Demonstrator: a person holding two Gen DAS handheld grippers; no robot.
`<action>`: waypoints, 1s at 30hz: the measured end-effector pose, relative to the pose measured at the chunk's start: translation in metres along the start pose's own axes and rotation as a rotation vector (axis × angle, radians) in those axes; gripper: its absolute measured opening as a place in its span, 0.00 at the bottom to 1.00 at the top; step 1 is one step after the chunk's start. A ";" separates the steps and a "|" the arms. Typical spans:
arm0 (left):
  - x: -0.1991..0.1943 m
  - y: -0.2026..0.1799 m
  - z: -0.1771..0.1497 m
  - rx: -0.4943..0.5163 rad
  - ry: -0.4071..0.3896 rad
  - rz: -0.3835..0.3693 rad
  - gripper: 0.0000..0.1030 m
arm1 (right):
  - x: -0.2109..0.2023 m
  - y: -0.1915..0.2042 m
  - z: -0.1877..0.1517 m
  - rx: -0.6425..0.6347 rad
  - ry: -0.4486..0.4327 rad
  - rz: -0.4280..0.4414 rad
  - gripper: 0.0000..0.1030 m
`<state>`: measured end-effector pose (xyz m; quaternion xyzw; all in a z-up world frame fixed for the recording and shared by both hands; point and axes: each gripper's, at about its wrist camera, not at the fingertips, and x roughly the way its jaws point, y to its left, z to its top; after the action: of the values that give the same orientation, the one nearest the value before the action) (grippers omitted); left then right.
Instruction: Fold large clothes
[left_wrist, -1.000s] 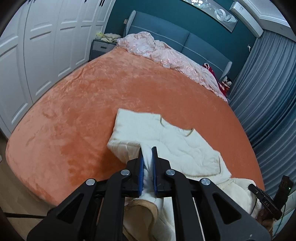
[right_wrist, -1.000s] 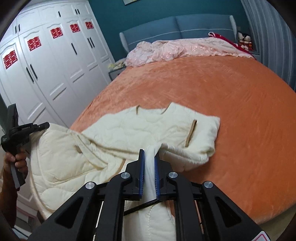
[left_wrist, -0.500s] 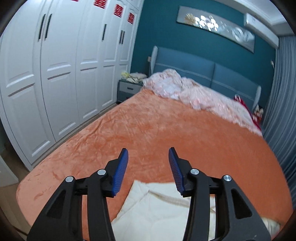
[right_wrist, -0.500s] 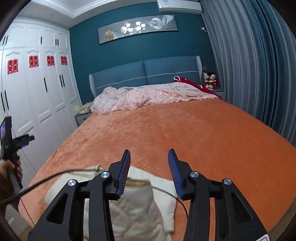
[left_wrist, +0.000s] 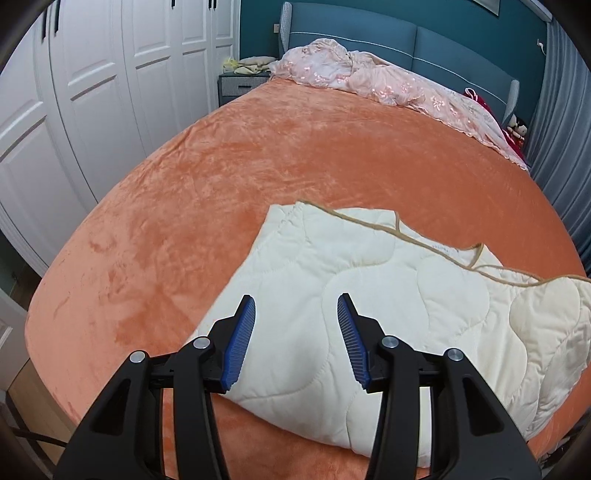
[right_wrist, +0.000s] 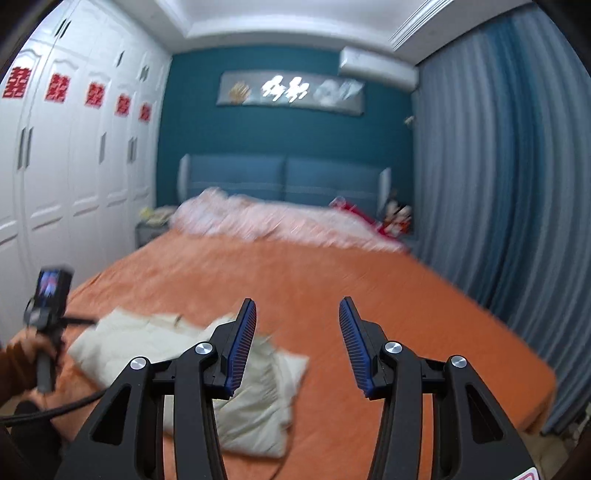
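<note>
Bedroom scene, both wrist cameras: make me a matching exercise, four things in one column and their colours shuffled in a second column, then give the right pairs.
Column one:
1. quilted jacket
2. bed cover
3. headboard
4. wardrobe doors

Column two:
A. white
B. orange
C. cream
D. blue

Pairs: 1-C, 2-B, 3-D, 4-A
</note>
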<state>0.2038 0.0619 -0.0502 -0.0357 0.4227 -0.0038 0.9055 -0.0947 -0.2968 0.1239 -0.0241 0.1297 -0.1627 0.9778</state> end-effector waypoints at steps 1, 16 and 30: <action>-0.001 -0.002 -0.003 0.001 -0.002 -0.004 0.43 | -0.012 -0.011 0.011 -0.003 -0.046 -0.054 0.46; -0.024 0.005 -0.011 -0.018 -0.028 0.002 0.43 | 0.000 -0.141 0.056 0.102 -0.075 -0.829 0.50; 0.062 0.009 0.036 -0.036 0.049 -0.026 0.49 | 0.196 0.037 -0.049 0.006 0.429 0.289 0.58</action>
<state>0.2709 0.0709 -0.0756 -0.0574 0.4442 -0.0088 0.8940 0.0829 -0.3258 0.0248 0.0325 0.3358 -0.0230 0.9411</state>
